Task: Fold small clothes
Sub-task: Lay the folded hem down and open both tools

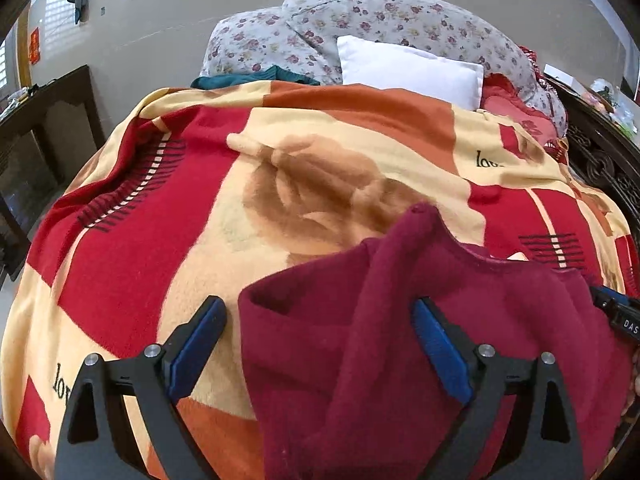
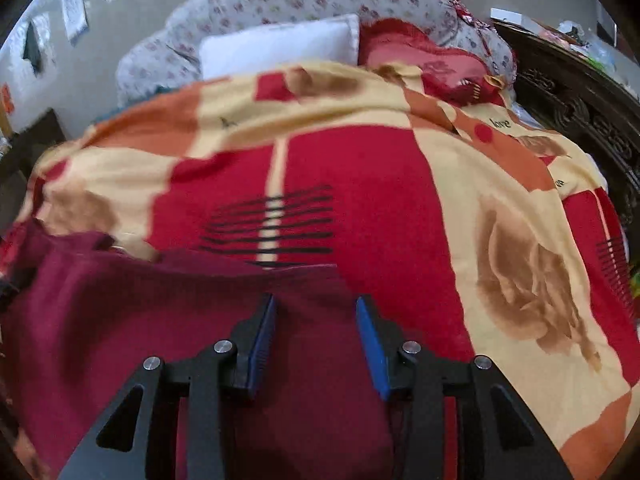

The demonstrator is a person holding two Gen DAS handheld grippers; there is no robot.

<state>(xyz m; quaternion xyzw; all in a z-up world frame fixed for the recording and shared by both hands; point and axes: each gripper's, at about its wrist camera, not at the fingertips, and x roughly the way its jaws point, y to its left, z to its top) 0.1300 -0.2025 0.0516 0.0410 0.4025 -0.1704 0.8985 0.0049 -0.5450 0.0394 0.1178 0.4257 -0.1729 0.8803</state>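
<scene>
A dark red garment (image 1: 360, 340) lies rumpled on a red, cream and orange blanket (image 1: 168, 208). My left gripper (image 1: 320, 316) is open wide, its blue pads to either side of the garment's left part, with a raised fold between them. In the right wrist view the garment (image 2: 120, 312) spreads from the left edge under my right gripper (image 2: 316, 316), which is open with its jaws apart over the cloth's right edge. Part of the right gripper shows at the right edge of the left wrist view (image 1: 624, 316).
The blanket (image 2: 500, 260) covers a bed. A white pillow (image 1: 412, 68), a floral quilt (image 1: 400, 20) and a red pillow (image 2: 420, 56) lie at the far end. A dark carved wooden frame (image 2: 592, 112) runs along the right. A dark table (image 1: 44, 120) stands at left.
</scene>
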